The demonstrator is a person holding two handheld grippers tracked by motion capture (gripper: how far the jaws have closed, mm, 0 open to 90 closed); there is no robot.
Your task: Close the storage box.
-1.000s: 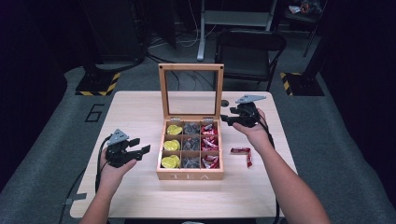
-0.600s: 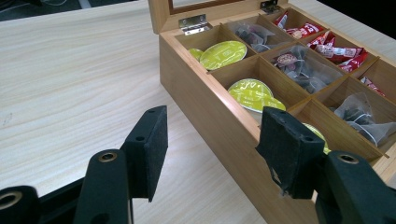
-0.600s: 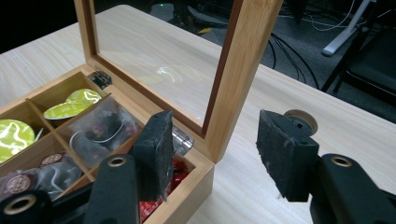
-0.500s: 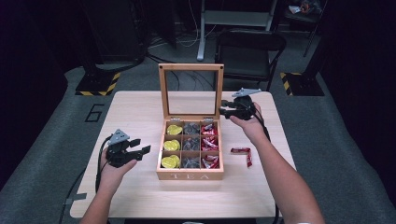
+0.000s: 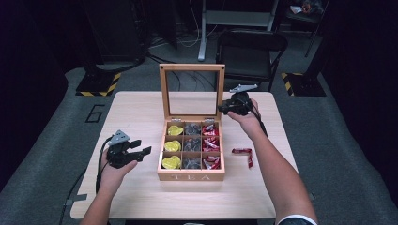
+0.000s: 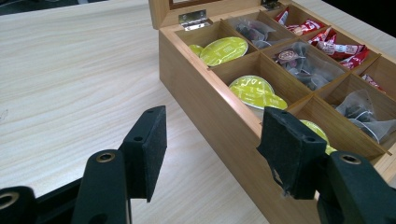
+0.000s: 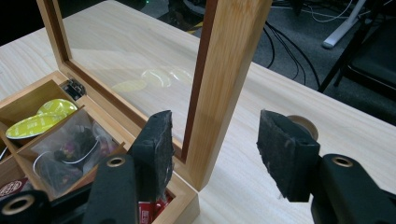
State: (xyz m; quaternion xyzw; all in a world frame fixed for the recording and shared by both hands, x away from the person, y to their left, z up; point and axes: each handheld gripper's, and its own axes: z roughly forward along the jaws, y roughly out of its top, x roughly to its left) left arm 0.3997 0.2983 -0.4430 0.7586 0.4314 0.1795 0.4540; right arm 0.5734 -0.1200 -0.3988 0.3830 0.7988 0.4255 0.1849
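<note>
A wooden tea box [image 5: 190,176] stands mid-table with its glass-paned lid [image 5: 191,92] raised upright. Its compartments hold yellow pods [image 6: 225,48], clear dark tea bags [image 6: 303,63] and red packets [image 6: 340,47]. My right gripper [image 5: 224,108] is open, its jaws straddling the lid's right frame post [image 7: 219,88] near the hinge end, one inside and one outside. My left gripper [image 5: 141,147] is open beside the box's left wall [image 6: 205,112], its right pad [image 6: 289,151] close to the wall's top edge and nothing between the jaws.
Two red packets [image 5: 244,154] lie on the table right of the box. A round hole [image 7: 302,125] sits in the tabletop behind the lid. A black chair [image 5: 251,51] stands past the table's far edge.
My right gripper moved away from me and slightly up, from beside the box's back right corner to the lid's right post. The left gripper stayed put.
</note>
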